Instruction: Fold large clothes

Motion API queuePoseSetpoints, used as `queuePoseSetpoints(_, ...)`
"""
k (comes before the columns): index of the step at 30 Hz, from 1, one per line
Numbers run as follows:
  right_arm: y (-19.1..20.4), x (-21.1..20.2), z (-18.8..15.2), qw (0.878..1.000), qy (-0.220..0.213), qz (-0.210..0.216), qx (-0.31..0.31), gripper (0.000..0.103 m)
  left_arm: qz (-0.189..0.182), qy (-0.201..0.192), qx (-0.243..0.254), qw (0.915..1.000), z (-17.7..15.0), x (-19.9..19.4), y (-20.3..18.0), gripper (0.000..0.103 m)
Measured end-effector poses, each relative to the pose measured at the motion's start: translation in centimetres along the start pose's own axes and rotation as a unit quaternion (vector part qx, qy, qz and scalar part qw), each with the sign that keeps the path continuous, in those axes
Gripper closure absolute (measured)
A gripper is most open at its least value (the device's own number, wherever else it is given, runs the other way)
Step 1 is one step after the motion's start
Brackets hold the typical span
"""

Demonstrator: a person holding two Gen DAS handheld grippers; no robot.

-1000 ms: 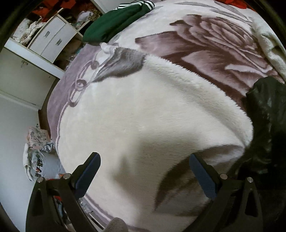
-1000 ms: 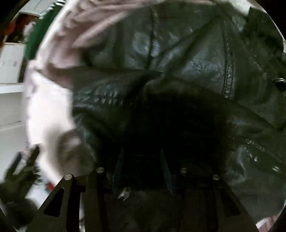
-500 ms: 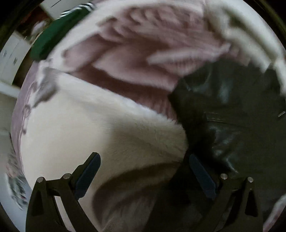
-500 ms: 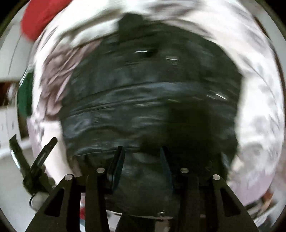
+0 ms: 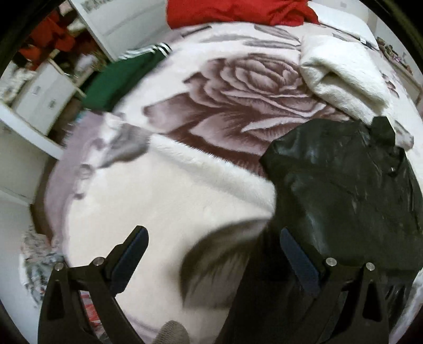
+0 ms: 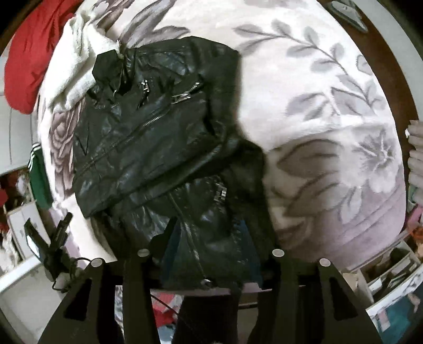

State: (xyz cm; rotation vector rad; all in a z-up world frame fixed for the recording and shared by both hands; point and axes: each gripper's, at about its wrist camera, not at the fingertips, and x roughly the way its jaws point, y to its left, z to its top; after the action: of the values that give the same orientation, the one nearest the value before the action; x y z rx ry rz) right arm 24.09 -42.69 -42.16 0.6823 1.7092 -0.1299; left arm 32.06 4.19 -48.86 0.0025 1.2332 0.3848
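I see the black leather jacket [image 6: 148,132] lying on the bed, spread over the rose-print blanket [image 5: 169,201], its near hem draped toward me. My right tool [image 6: 208,254] has its fingers close together with the jacket's hem between them – it looks pinched, the leather bunched right at the tips. My left tool [image 5: 211,254] is spread wide over the pale fleece, holding nothing, with the jacket's [image 5: 343,190] edge just beside its right finger.

Against half a second ago, the blur has gone from the right view and I now see the whole jacket with its zips, not just a dark smear; in the left view the jacket sits further right and the rose shows fully.

Around the bed – a green garment [image 5: 119,79] with white stripes at the far-left edge, a red cloth [image 5: 238,10] at the head, a folded cream throw [image 5: 343,74] touching the jacket's collar, and white drawers [image 5: 45,90] to the left
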Motion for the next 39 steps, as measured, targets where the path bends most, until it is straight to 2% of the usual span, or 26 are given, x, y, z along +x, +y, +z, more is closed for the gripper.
queuePoseSetpoints(3, -1.7, 3.1, 0.0, 0.999, 0.031, -0.002, -0.036, 0.052, 0.025, 0.003, -0.011, 0.9996, -3.5, -2.5, -0.9, 0.0)
queuePoseSetpoints(6, -2.8, 8.0, 1.1, 0.997, 0.049, 0.016, -0.061, 0.052, 0.062, 0.033, -0.015, 0.9975, -7.7, -3.5, -2.7, 0.0)
queuePoseSetpoints(7, -3.1, 9.4, 1.4, 0.996, 0.056, 0.015, -0.07, 0.062, 0.069, 0.046, -0.017, 0.9964, -8.9, -3.6, -3.2, 0.0)
queuePoseSetpoints(8, -3.4, 10.2, 1.5, 0.996, 0.053, 0.012, -0.075, 0.078, 0.076, 0.068, -0.022, 0.9946, -10.3, -3.5, -3.8, 0.0)
queuePoseSetpoints(9, -4.2, 10.5, 1.5, 0.996, 0.041, 0.005, -0.075, 0.099, 0.078, 0.078, -0.029, 0.9935, -11.3, -3.4, -4.3, 0.0)
queuePoseSetpoints(10, -5.5, 10.6, 1.7, 0.997, 0.024, -0.005, -0.067, 0.099, 0.082, 0.086, -0.033, 0.9924, -12.3, -3.4, -4.8, 0.0)
queuePoseSetpoints(12, -8.4, 11.4, 2.2, 0.999, 0.028, 0.013, -0.041, 0.099, 0.087, 0.105, -0.03, 0.9902, -13.9, -3.1, -6.3, 0.0)
queuePoseSetpoints(15, -8.3, 12.1, 2.6, 0.994, 0.06, 0.023, -0.089, 0.099, 0.081, 0.11, -0.013, 0.9905, -15.4, -3.6, -8.9, 0.0)
queuePoseSetpoints(17, -8.3, 11.3, 3.1, 0.989, 0.098, 0.047, -0.103, 0.094, 0.057, 0.109, 0.006, 0.9924, -16.5, -4.4, -11.3, 0.0)
queuePoseSetpoints(18, -8.7, 10.5, 3.4, 0.986, 0.119, 0.059, -0.103, 0.086, 0.042, 0.11, 0.018, 0.9929, -17.1, -4.7, -12.4, 0.0)
queuePoseSetpoints(19, -9.1, 9.7, 3.5, 0.985, 0.126, 0.065, -0.103, 0.074, 0.017, 0.112, 0.033, 0.993, -17.9, -5.1, -14.1, 0.0)
queuePoseSetpoints(20, -9.8, 8.1, 3.6, 0.984, 0.123, 0.071, -0.104, 0.067, 0.003, 0.114, 0.043, 0.9925, -18.5, -5.6, -15.2, 0.0)
queuePoseSetpoints(21, -10.5, 6.8, 3.7, 0.985, 0.116, 0.072, -0.107, 0.055, -0.015, 0.117, 0.056, 0.9914, -19.3, -6.0, -16.7, 0.0)
queuePoseSetpoints(22, -11.6, 5.1, 3.8, 0.985, 0.109, 0.071, -0.11, 0.051, -0.031, 0.12, 0.069, 0.99, -20.1, -6.4, -18.1, 0.0)
queuePoseSetpoints(26, -15.6, 0.8, 5.1, 0.989, 0.095, 0.056, -0.098, 0.047, -0.073, 0.131, 0.118, 0.9816, -23.1, -7.1, -24.3, 0.0)
queuePoseSetpoints(31, -19.8, -1.8, 8.6, 0.993, 0.069, 0.017, -0.093, 0.047, -0.096, 0.156, 0.139, 0.9732, -25.4, -5.8, -29.5, 0.0)
queuePoseSetpoints(35, -21.0, -2.7, 11.1, 0.995, 0.052, 0.013, -0.08, 0.047, -0.1, 0.166, 0.141, 0.9708, -26.0, -4.2, -30.9, 0.0)
queuePoseSetpoints(39, -19.9, -2.2, 11.9, 0.995, 0.051, 0.022, -0.087, 0.047, -0.089, 0.176, 0.137, 0.9707, -26.1, -2.0, -30.7, 0.0)
